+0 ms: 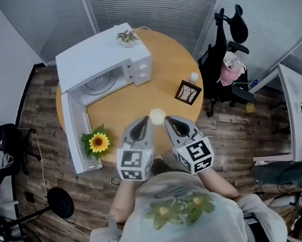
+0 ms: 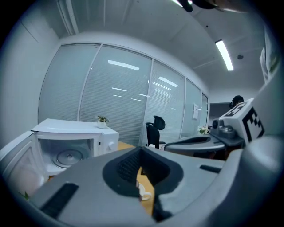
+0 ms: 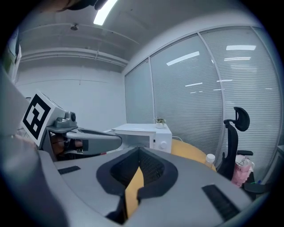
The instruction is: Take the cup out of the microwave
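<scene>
The white microwave point(image 1: 105, 63) stands at the back left of the round wooden table point(image 1: 169, 62), its door point(image 1: 76, 128) swung wide toward me. Only the glass turntable point(image 2: 69, 157) shows inside it. A white cup point(image 1: 157, 115) sits on the table near the front edge, just beyond my two gripper tips; through the left jaws it appears as a sliver point(image 2: 143, 193). My left gripper point(image 1: 142, 123) and right gripper point(image 1: 170, 122) are held side by side above the table edge, both shut with nothing in them. In their own views, the left gripper point(image 2: 142, 175) and right gripper point(image 3: 137, 173) point over the table.
A sunflower point(image 1: 98, 142) lies by the open door. A small picture frame point(image 1: 187, 92) and a white bottle point(image 1: 193, 77) stand at the table's right edge. A potted plant point(image 1: 127, 37) sits on the microwave. A black office chair point(image 1: 229, 45) is at the right.
</scene>
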The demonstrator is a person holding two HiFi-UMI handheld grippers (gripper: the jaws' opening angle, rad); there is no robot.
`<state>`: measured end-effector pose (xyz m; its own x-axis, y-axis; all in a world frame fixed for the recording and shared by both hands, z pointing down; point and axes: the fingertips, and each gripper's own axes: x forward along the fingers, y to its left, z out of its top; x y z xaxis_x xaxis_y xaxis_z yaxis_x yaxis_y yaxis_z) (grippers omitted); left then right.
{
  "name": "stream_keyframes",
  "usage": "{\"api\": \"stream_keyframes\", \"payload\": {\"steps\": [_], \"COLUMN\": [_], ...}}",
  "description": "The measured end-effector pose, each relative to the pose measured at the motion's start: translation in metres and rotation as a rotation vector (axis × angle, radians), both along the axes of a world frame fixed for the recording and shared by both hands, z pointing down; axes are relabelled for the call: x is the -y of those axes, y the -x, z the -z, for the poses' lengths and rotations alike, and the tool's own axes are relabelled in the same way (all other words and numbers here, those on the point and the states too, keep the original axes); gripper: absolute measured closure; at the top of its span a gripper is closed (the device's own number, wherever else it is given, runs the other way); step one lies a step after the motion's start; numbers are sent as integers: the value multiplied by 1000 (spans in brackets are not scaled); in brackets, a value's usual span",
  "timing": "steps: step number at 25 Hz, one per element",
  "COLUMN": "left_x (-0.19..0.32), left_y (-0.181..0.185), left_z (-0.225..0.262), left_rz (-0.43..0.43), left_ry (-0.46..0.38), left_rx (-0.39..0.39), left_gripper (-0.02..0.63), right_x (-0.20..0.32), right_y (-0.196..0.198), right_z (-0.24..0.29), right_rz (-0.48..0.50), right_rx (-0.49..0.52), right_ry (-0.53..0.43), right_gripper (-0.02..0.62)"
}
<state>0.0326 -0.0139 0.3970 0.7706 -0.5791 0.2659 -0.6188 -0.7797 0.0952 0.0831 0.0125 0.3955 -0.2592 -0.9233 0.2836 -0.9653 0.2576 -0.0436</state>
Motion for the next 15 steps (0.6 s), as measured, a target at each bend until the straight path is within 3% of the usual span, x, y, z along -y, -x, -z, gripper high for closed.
{"api": "stream_keyframes", "payload": {"steps": [15], "left_x": [-32], "left_y": [12], "left_z": [6], "left_rz": [2], "left_ry": [14], "left_rx": [-8], "left_gripper": [604], "right_x": [-27], "right_y": [19], "right_z": [7], "right_rz": [30], "right_rx": [-6], "right_ry": [-21], "right_gripper": [578]}}
